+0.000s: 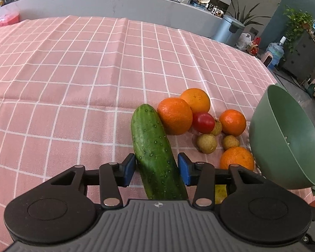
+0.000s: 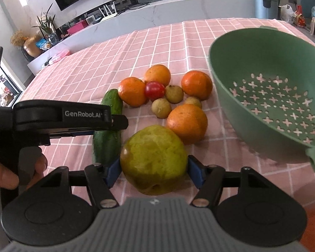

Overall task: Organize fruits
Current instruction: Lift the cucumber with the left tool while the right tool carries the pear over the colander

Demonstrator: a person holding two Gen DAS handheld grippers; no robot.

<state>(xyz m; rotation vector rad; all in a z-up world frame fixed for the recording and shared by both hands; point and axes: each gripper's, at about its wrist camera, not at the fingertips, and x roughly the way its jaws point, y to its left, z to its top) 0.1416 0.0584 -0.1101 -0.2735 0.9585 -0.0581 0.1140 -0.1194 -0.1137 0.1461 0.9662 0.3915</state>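
My left gripper (image 1: 156,169) straddles a green cucumber (image 1: 155,151) lying on the pink checked cloth; its blue pads sit just off both sides, with small gaps. The left gripper also shows in the right wrist view (image 2: 115,124) over the cucumber (image 2: 108,130). My right gripper (image 2: 154,171) is shut on a yellow-green pear (image 2: 154,159). Beyond lie several oranges (image 2: 187,122), a red tomato (image 2: 154,90) and small tan fruits (image 2: 161,108). A green colander (image 2: 271,96) stands at the right, empty.
The pink checked tablecloth (image 1: 73,73) covers the table, with open cloth to the left and far side. The colander also shows at the right in the left wrist view (image 1: 283,138), by the table's right edge. A grey counter runs behind the table.
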